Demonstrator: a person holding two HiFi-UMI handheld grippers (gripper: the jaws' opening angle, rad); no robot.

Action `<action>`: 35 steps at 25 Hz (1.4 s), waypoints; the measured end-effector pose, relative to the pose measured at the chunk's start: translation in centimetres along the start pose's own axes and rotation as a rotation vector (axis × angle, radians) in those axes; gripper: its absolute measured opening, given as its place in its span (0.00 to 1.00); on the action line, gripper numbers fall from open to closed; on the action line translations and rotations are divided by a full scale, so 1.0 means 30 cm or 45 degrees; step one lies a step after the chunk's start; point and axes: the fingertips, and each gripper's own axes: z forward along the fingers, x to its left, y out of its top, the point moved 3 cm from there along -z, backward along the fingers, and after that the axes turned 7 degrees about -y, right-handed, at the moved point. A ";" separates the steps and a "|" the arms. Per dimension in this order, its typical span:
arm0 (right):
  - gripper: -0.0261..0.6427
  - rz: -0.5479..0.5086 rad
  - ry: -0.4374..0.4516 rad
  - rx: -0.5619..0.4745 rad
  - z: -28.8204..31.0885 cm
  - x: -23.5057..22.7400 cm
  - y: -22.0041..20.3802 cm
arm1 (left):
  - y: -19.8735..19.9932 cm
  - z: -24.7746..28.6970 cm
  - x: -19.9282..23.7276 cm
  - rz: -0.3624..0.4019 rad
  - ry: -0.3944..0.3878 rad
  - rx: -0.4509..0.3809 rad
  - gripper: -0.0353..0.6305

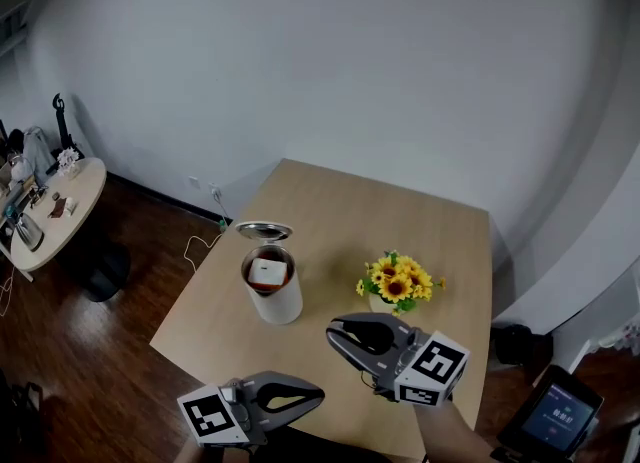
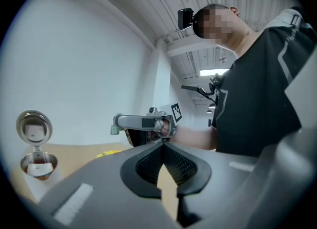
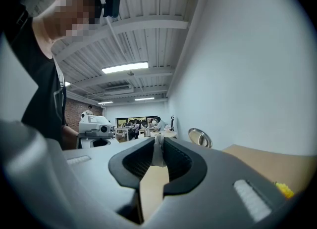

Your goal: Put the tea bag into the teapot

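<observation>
A white teapot (image 1: 272,288) stands on the wooden table (image 1: 400,216) with its hinged lid (image 1: 262,231) up; a white square piece shows in its dark mouth. In the left gripper view the teapot (image 2: 38,166) sits at the far left. My right gripper (image 1: 336,333) hovers right of the pot, between it and the table's front edge. In the right gripper view my right gripper (image 3: 158,143) is shut on a small white tea bag (image 3: 157,153). A green tag (image 2: 114,130) hangs at its tip. My left gripper (image 1: 318,392) is at the front edge, shut and empty (image 2: 162,144).
A small vase of sunflowers (image 1: 398,284) stands right of the teapot, just beyond my right gripper. A round side table (image 1: 70,196) with clutter is off to the left on the dark wood floor. A screen device (image 1: 556,417) sits at the lower right.
</observation>
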 end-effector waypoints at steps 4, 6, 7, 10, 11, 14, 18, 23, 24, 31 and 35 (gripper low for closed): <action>0.12 -0.010 -0.059 -0.008 0.082 -0.020 0.027 | 0.034 -0.071 0.093 0.015 -0.050 -0.019 0.06; 0.12 -0.007 -0.100 -0.013 0.125 -0.041 0.031 | 0.038 -0.111 0.141 0.006 -0.077 -0.009 0.06; 0.12 -0.003 -0.121 -0.017 0.144 -0.052 0.034 | 0.036 -0.128 0.165 0.004 -0.089 -0.003 0.06; 0.12 -0.001 -0.161 -0.017 0.199 -0.079 0.035 | 0.027 -0.171 0.220 0.005 -0.126 0.012 0.06; 0.12 0.000 -0.171 -0.012 0.217 -0.087 0.031 | 0.020 -0.183 0.234 0.005 -0.142 0.021 0.06; 0.12 0.012 -0.205 -0.008 0.266 -0.121 0.013 | 0.002 -0.210 0.273 -0.001 -0.175 0.037 0.06; 0.12 0.027 -0.228 0.008 0.355 -0.186 -0.017 | -0.008 -0.240 0.335 0.009 -0.191 0.043 0.06; 0.12 0.048 -0.214 0.086 0.487 -0.250 -0.091 | -0.042 -0.276 0.398 -0.036 -0.186 0.063 0.06; 0.12 0.049 -0.207 0.103 0.516 -0.265 -0.106 | -0.049 -0.279 0.413 -0.044 -0.183 0.066 0.06; 0.12 -0.014 -0.134 0.281 0.711 -0.346 -0.233 | -0.106 -0.288 0.511 -0.078 -0.165 0.063 0.06; 0.12 -0.020 -0.120 0.318 0.773 -0.405 -0.280 | -0.139 -0.289 0.555 -0.097 -0.146 0.067 0.06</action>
